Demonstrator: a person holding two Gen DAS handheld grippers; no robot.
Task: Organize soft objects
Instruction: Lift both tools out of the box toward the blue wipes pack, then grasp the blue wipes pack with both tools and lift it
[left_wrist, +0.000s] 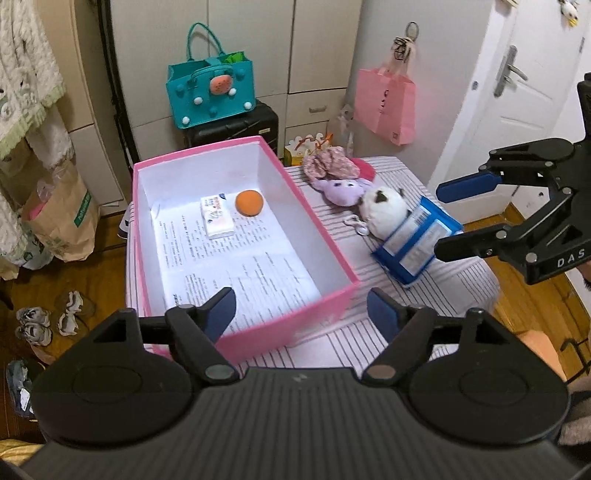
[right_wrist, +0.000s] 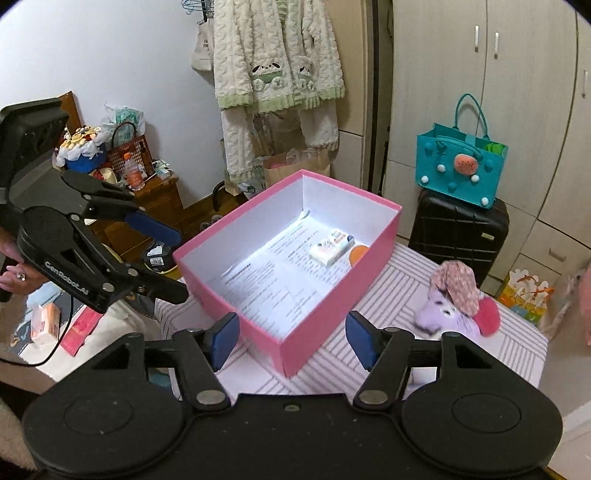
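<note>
A pink box (left_wrist: 295, 192) (right_wrist: 332, 295) stands open on the striped table, with printed paper, an orange ball (left_wrist: 249, 203) (right_wrist: 359, 252) and a white tissue pack (left_wrist: 218, 218) (right_wrist: 332, 248) inside. To its right lie a purple plush (left_wrist: 343, 190) (right_wrist: 436, 314), a white round plush (left_wrist: 384, 210), a floral cloth (left_wrist: 332, 162) (right_wrist: 458, 284) and a blue pack (left_wrist: 417, 240). My left gripper (left_wrist: 301, 308) (right_wrist: 177, 264) hangs open over the box's near wall, holding nothing. My right gripper (right_wrist: 291, 336) (left_wrist: 443, 221) is open too, just right of the blue pack.
A teal bag (left_wrist: 210, 92) (right_wrist: 458, 166) sits on a black suitcase (right_wrist: 458, 232) behind the table. A pink bag (left_wrist: 384, 103) hangs by the white door (left_wrist: 517, 92). A paper bag (left_wrist: 62, 218) and shoes (left_wrist: 48, 317) stand on the wooden floor at left.
</note>
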